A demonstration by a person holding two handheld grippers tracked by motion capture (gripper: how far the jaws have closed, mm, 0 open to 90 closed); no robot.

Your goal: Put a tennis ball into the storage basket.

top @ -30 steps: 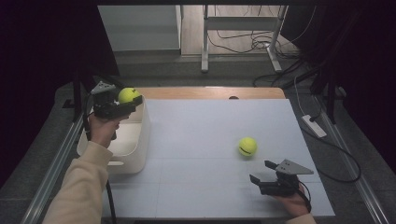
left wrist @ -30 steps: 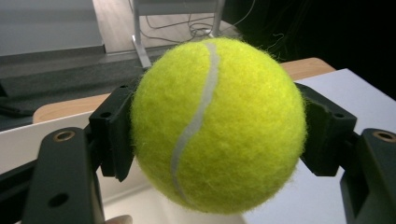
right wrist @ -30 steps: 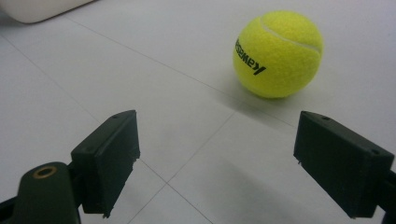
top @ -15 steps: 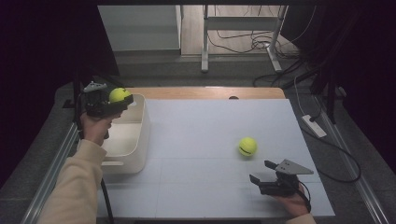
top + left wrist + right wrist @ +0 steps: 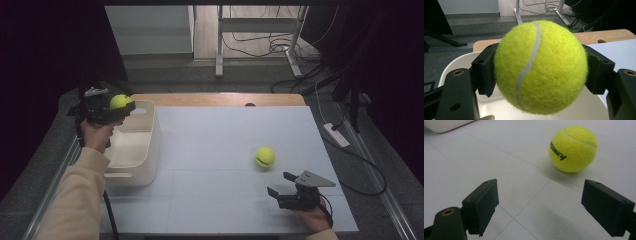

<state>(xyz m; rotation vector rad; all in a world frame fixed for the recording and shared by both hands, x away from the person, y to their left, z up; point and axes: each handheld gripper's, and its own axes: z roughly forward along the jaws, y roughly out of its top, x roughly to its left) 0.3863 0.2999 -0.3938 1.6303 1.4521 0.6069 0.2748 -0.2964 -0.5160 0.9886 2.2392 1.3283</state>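
Shifted leftward since the earlier frame: left gripper (image 5: 111,109), now over the bin's (image 5: 145,150) far left corner, jaws clamped on a ball (image 5: 540,67) held above the white bin. Unmoved: right gripper (image 5: 286,186), low on the table (image 5: 215,150), jaws wide apart and empty. Second ball (image 5: 265,157) on the table just ahead of them, not touched.

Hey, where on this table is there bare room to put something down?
The widest bare patch lies between the white bin and the loose tennis ball, back to the wooden edge. The front strip left of the right gripper is bare too. It is crowded over the bin, where the left gripper holds a tennis ball.
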